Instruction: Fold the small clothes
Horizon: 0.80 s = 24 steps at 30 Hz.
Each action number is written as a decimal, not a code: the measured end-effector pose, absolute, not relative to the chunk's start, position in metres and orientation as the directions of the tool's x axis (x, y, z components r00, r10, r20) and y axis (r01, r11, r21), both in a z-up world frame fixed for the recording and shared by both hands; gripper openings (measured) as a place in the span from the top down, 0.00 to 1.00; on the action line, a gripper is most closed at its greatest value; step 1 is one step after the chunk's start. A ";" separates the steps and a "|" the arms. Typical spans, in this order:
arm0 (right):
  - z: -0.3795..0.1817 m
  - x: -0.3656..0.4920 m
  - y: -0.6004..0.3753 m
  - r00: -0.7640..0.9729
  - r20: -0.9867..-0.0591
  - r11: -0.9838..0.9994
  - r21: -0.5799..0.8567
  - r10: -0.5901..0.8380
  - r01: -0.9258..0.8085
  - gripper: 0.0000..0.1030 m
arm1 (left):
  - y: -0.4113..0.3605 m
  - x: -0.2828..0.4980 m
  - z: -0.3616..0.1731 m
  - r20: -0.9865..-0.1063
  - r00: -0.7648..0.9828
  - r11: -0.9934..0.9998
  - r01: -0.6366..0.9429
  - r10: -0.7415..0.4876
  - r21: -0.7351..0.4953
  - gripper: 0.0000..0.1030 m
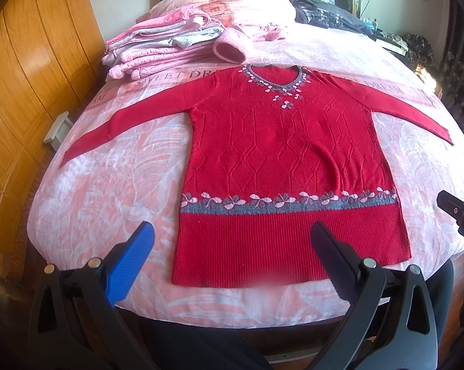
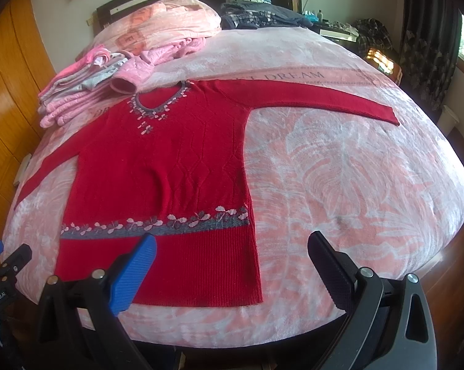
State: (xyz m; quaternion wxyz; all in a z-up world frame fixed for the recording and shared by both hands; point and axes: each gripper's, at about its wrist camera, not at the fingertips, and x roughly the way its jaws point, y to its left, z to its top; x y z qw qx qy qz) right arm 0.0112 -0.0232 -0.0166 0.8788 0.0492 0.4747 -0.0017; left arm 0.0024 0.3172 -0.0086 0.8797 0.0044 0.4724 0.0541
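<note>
Sweater (image 1: 290, 160) lies flat on the bed (image 1: 108, 185), front up, both sleeves spread out wide, so I think it is ready for folding. Folded pink clothes (image 1: 158, 49) sit far left. My left gripper (image 1: 232, 246) hangs over the near hem, jaws wide apart, holding nothing. My right gripper (image 2: 232, 249) hangs over the near right corner, wide apart too.

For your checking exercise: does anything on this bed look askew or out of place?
Nothing much. The red sweater lies flat, sleeves spread. Only a pink garment slumps unfolded beside the folded pile.
</note>
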 end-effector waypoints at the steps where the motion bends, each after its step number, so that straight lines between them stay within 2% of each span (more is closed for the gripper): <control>1: -0.018 0.012 -0.024 0.548 -0.835 0.995 0.086 0.044 0.051 0.04 | 0.317 0.002 -0.009 -0.831 0.548 0.994 -0.091 0.099 0.059 0.03; 9: -0.024 0.018 -0.028 0.542 -0.839 0.995 0.090 0.047 0.052 0.04 | 0.315 0.010 -0.015 -0.833 0.546 0.995 -0.084 0.090 0.053 0.03; 13: -0.029 0.032 -0.044 0.551 -0.830 0.992 0.119 0.083 0.030 0.04 | 0.314 0.022 -0.024 -0.820 0.572 0.998 -0.055 0.024 -0.010 0.03; 17: -0.040 0.070 -0.097 0.537 -0.839 0.989 0.140 0.092 0.049 0.04 | 0.311 0.064 -0.044 -0.842 0.538 0.995 -0.063 -0.035 -0.082 0.03; 21: -0.042 0.117 -0.170 0.546 -0.836 0.986 0.042 -0.053 0.159 0.04 | 0.292 0.117 -0.053 -0.854 0.519 0.995 -0.070 -0.027 -0.074 0.03; 24: -0.046 0.155 -0.233 0.536 -0.843 0.969 0.094 -0.044 0.227 0.04 | 0.269 0.157 -0.053 -0.849 0.527 0.996 -0.057 -0.031 -0.072 0.03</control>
